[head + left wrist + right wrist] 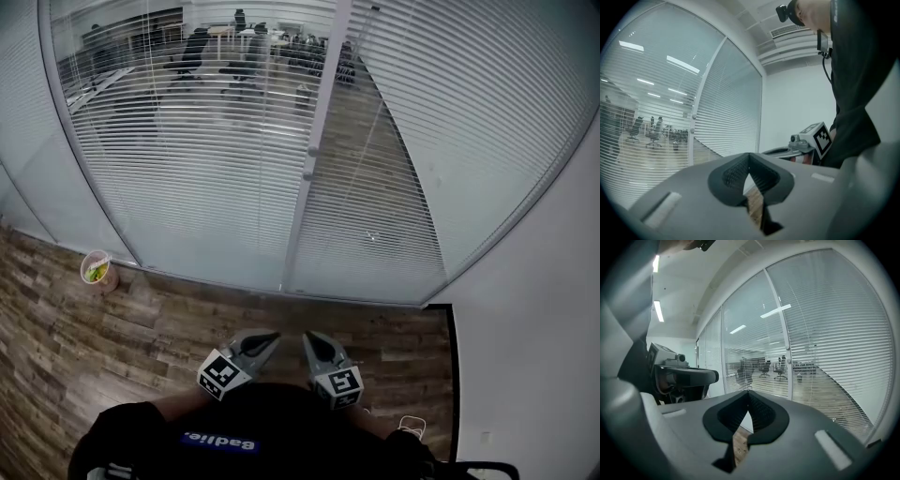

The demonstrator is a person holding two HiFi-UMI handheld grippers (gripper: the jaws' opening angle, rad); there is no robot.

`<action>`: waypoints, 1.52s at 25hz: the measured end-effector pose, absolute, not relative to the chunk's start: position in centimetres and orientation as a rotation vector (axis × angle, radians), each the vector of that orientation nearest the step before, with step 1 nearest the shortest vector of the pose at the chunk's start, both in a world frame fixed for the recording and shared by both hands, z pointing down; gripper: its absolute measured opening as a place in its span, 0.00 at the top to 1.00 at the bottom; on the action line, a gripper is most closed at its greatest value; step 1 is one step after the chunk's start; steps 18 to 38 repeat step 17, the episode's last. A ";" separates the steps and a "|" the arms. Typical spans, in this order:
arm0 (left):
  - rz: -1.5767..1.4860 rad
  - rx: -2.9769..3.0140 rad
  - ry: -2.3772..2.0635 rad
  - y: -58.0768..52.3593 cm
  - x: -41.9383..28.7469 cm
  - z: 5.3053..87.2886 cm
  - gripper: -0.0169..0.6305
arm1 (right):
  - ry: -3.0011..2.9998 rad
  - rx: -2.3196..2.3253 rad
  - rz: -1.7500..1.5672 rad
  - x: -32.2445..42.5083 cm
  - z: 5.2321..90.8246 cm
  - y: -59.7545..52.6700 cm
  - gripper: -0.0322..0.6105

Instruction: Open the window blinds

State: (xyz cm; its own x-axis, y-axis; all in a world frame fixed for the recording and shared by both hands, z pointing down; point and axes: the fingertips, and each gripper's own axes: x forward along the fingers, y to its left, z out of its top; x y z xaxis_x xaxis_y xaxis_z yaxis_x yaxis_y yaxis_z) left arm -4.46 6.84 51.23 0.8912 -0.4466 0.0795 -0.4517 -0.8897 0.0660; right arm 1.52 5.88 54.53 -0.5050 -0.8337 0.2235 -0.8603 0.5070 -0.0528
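**At the glass wall, two clenched grippers face lowered blinds**

Before a curved glass office wall, a person [244, 431] in a dark top holds the left gripper [272, 340] and the right gripper [310, 338] side by side, low in the head view and close to the body. Their tips lean toward each other without touching. The checkered marker cubes sit at the rear of each tool, one on the left [221, 375] and one on the right [339, 383].

Seen in the left gripper view, that tool is clenched. Its dark ribbed pads [733, 174] meet at the tips with nothing caught between them, and only a sliver of wood floor shows through the slit below. The right gripper view shows the same: pads [764, 413] pressed tip to tip, grasping nothing.

The window blinds [206, 159] hang well ahead of both grippers, across a strip of wood-plank floor [141, 328], and neither tool touches them. Their white slats are lowered over the glass on both sides of a white upright post [317, 141]. Office chairs [192, 52] in the room beyond show through the slats of the left panel. The right panel looks more opaque toward its top, and plank flooring shows through its lower part.

A paper cup [97, 269] with something yellow-green inside stands on the floor at the foot of the glass, far to the left and well apart from the grippers. A plain white wall [534, 319] closes the scene on the right.
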 end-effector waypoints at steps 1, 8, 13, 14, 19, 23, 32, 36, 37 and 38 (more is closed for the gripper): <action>0.096 2.974 -0.708 6.8 -4.4 51.2 0.98 | -2.582 1.459 0.234 1.5 54.5 5.8 0.95; 0.097 2.968 -0.715 6.8 -4.5 51.3 0.98 | -2.588 1.442 0.238 1.2 54.6 5.8 0.95; 0.098 2.965 -0.715 6.8 -4.7 51.4 0.97 | -2.588 1.438 0.242 1.1 54.7 5.8 0.95; 0.099 2.966 -0.714 6.8 -4.7 51.4 0.97 | -2.587 1.436 0.247 1.0 54.8 5.8 0.95; 0.100 2.967 -0.715 6.8 -4.7 51.4 0.97 | -2.583 1.425 0.264 0.8 54.7 5.9 0.95; 0.100 2.967 -0.715 6.8 -4.7 51.4 0.97 | -2.583 1.425 0.264 0.8 54.7 5.9 0.95; 0.100 2.967 -0.715 6.8 -4.7 51.4 0.97 | -2.583 1.425 0.264 0.8 54.7 5.9 0.95; 0.100 2.967 -0.715 6.8 -4.7 51.4 0.97 | -2.583 1.425 0.264 0.8 54.7 5.9 0.95; 0.100 2.967 -0.715 6.8 -4.7 51.4 0.97 | -2.583 1.425 0.264 0.8 54.7 5.9 0.95; 0.100 2.967 -0.715 6.8 -4.7 51.4 0.97 | -2.583 1.425 0.264 0.8 54.7 5.9 0.95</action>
